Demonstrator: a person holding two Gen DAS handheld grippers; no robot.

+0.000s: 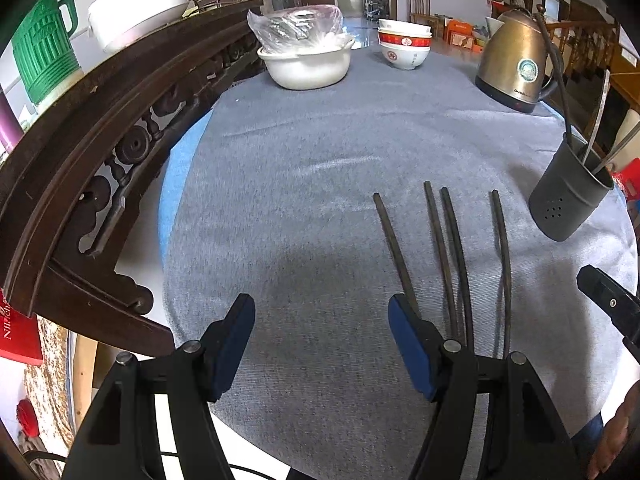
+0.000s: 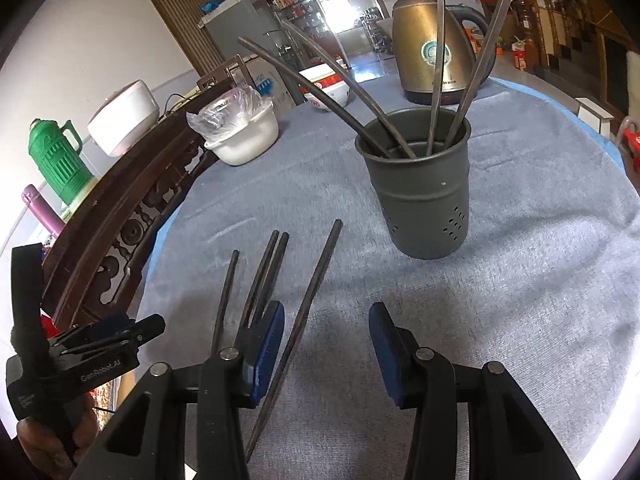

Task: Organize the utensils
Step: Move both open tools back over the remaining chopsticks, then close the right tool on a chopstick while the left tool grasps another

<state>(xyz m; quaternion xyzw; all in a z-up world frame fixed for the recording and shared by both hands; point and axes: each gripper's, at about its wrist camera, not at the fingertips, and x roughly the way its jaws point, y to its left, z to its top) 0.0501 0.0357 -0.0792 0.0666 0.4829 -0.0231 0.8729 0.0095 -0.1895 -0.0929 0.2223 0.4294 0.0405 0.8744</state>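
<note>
The tabletop (image 2: 520, 280), covered by a grey cloth, carries four loose chopsticks (image 2: 316, 292) lying side by side near its front edge. The right claw (image 2: 326, 344) is spread and empty, with one chopstick running between its fingers. Recommended: lower it squarely over that stick, close near mid-length so it does not tip, then lift it clear of the neighbours. The left claw (image 1: 320, 340) is also spread, holding nothing. The grey holder (image 2: 416, 188) stands upright beyond, already containing four chopsticks leaning against its rim.
</note>
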